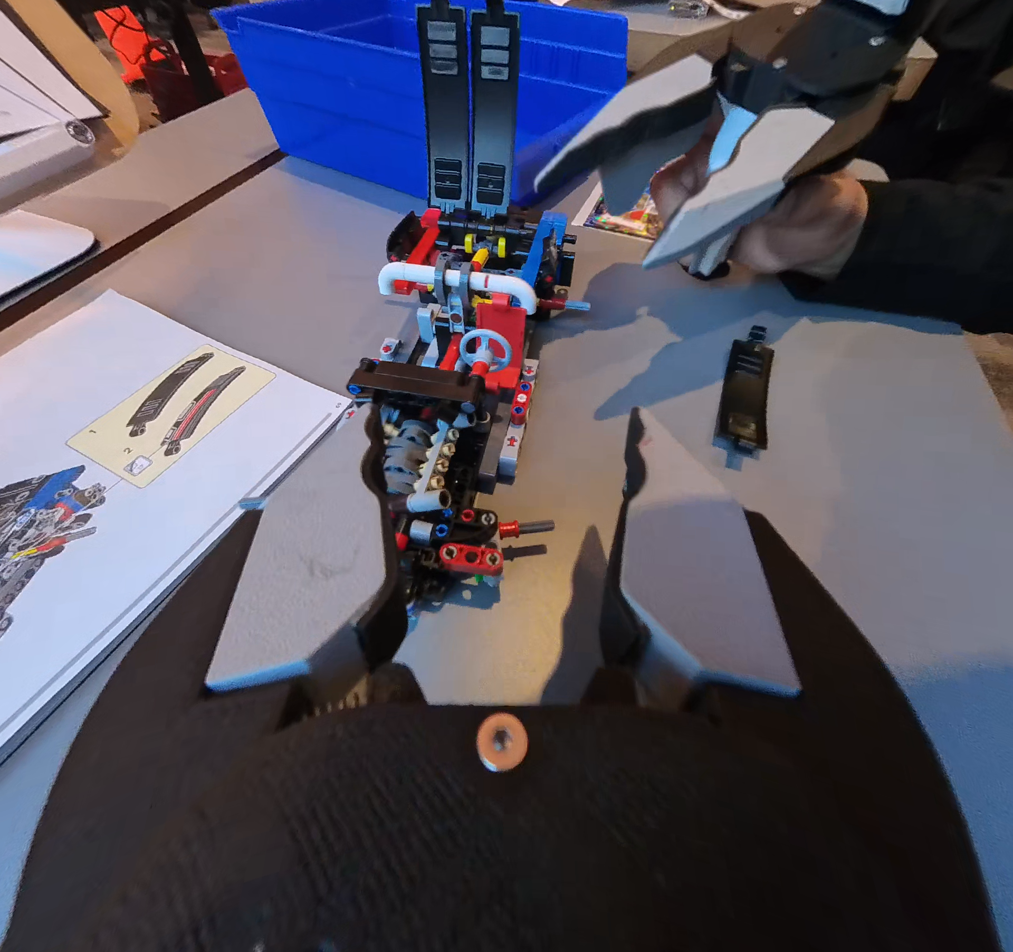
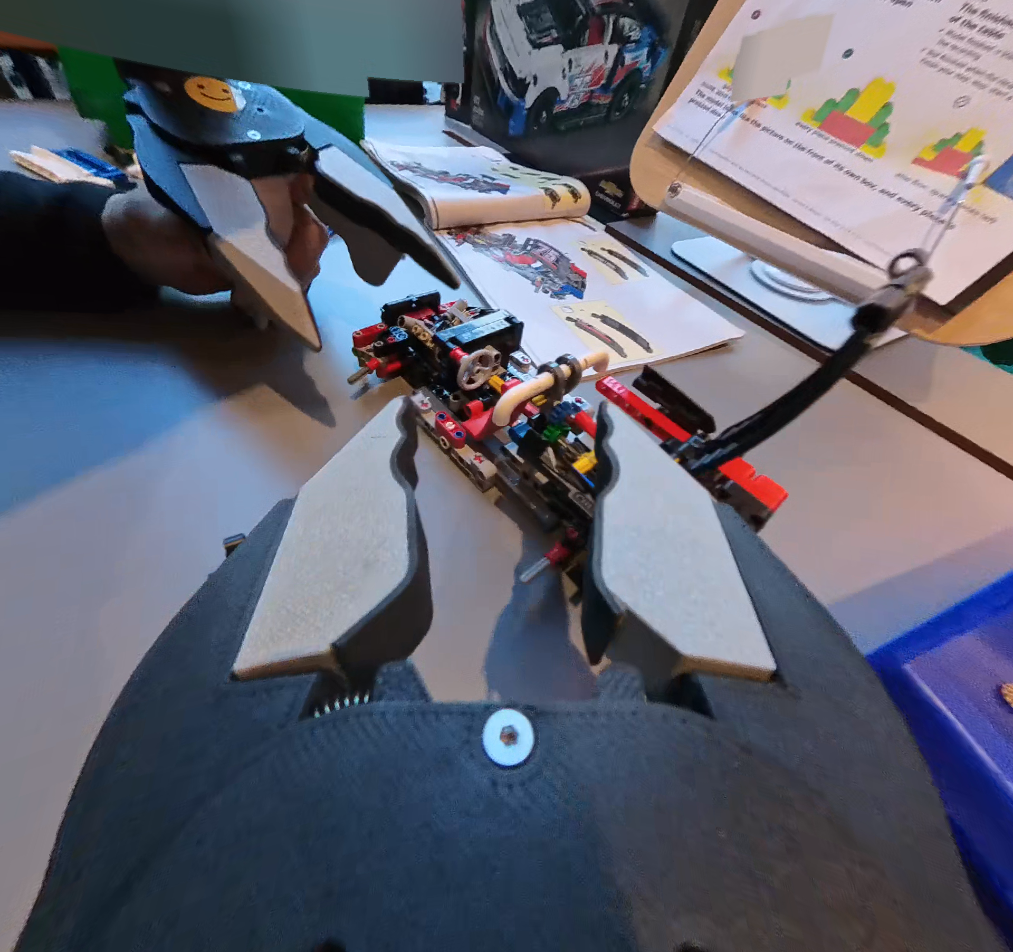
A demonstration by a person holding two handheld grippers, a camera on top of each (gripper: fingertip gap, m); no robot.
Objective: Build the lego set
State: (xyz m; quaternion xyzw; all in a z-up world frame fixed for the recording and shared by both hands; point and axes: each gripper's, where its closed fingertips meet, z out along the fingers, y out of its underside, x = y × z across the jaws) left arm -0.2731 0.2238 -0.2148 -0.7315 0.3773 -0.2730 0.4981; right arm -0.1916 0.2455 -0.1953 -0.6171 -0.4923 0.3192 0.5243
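A partly built lego car chassis (image 1: 466, 377) lies on the grey table (image 1: 822, 487), with a grey steering wheel, a red seat and a white roll bar. Two long black panels (image 1: 466, 103) stand up from its rear. A loose black panel (image 1: 745, 394) lies to its right. My left gripper (image 1: 507, 432) is open and empty, its fingers on either side of the chassis front. My right gripper (image 2: 504, 421) is open and empty, held above the chassis (image 2: 477, 361) near its rear side. It also shows in the left wrist view (image 1: 592, 221); the left gripper shows in the right wrist view (image 2: 383, 317).
An open instruction booklet (image 1: 137, 459) lies left of the chassis. A blue bin (image 1: 383, 76) stands behind it, with a sticker sheet (image 1: 619, 213) beside it. The set's box (image 2: 564, 37) and a wooden stand with a printed sheet (image 2: 849, 103) stand beyond the booklet (image 2: 575, 278).
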